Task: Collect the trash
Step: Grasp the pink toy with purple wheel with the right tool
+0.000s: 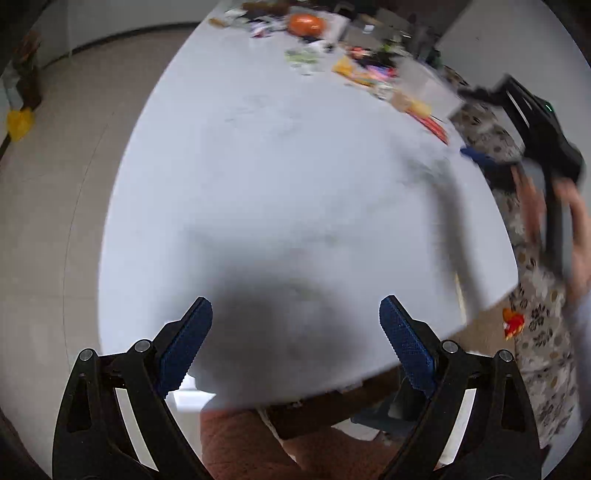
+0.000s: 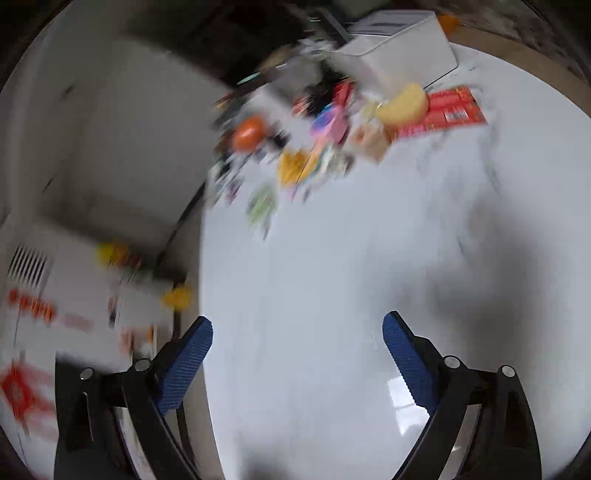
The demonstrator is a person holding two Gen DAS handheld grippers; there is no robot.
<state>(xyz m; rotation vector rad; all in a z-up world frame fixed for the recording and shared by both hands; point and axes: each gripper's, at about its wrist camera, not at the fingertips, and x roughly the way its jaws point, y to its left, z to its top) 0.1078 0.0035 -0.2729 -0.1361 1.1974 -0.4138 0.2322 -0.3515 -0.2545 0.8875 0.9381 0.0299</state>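
Observation:
Colourful wrappers and packets (image 1: 354,70) lie heaped at the far end of a round white table (image 1: 280,192). An orange ball-like object (image 1: 306,24) sits among them. My left gripper (image 1: 295,328) hangs high over the table's near part, open, nothing between its blue pads. In the right wrist view the same litter (image 2: 306,147) is spread across the table's far side, with the orange object (image 2: 249,133), a yellow wedge (image 2: 404,103) and a red flat packet (image 2: 448,109). My right gripper (image 2: 297,347) is open and empty above bare tabletop (image 2: 351,295). It also shows in the left wrist view, as a black gripper (image 1: 484,122) in a hand (image 1: 576,221).
A white box (image 2: 399,48) stands behind the litter at the table's far edge. A person in a flowered garment (image 1: 535,314) is at the table's right side. Grey floor (image 1: 55,203) lies left of the table, with a yellow bag (image 1: 18,123) near the wall.

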